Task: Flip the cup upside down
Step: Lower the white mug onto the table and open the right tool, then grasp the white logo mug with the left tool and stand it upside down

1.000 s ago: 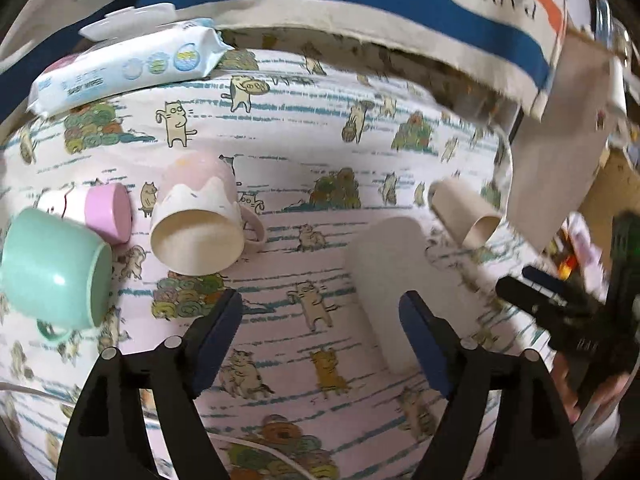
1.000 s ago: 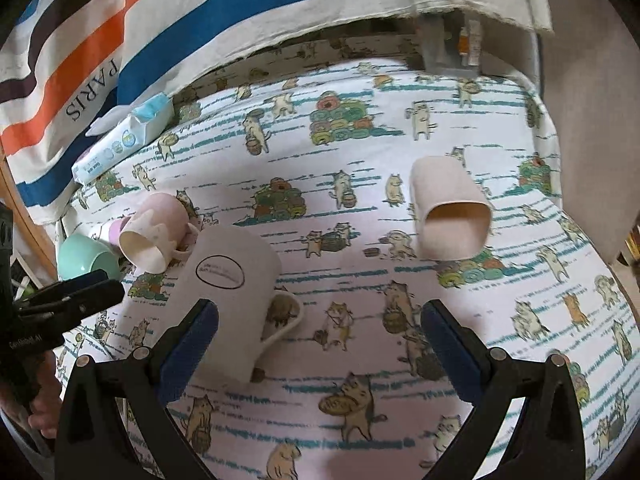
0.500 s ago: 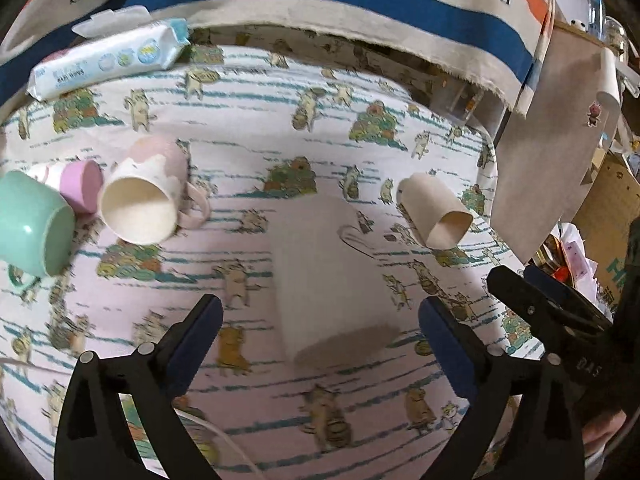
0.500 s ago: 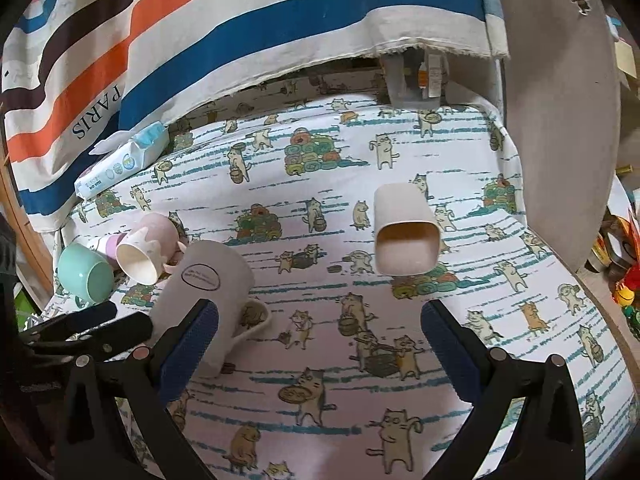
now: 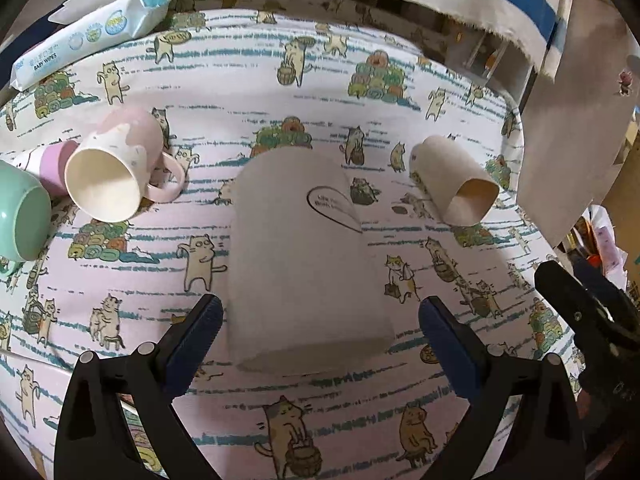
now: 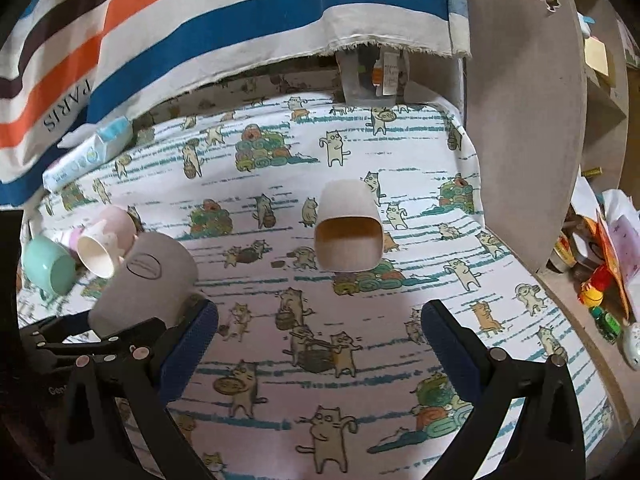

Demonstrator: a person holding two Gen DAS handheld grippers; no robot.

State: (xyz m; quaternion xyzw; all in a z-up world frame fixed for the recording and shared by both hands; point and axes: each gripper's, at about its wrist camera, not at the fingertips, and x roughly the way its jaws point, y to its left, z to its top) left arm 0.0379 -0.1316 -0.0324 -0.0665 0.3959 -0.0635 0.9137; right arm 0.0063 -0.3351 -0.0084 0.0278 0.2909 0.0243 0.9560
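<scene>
Five cups sit on the cat-print surface (image 5: 320, 60); the white mug (image 5: 304, 256) stands mouth-down near the middle, its flat bottom uppermost, a round printed label on its side; the left gripper (image 5: 318, 320) has its blue-padded fingers (image 5: 200, 336) spread wide on either side of the mug's lower part, and the pads look just clear of it, though I cannot tell for sure; from the right wrist view the same mug (image 6: 148, 280) shows at the left with the left gripper's black frame at its base; the right gripper (image 6: 320, 340) is spread wide too, holding nothing, with bare cloth between its fingers; a beige cup (image 6: 347, 232) lies on its side ahead of it, mouth toward the camera; a pink mug (image 5: 116, 172) with a handle lies on its side left of the white mug, mouth open toward the camera; beside it lie a green cup (image 5: 22, 212) and a small purple cup (image 5: 56, 164), all close together; a pack of baby wipes (image 5: 88, 32) rests at the far left edge; a striped cloth (image 6: 240, 12) hangs behind the surface.
</scene>
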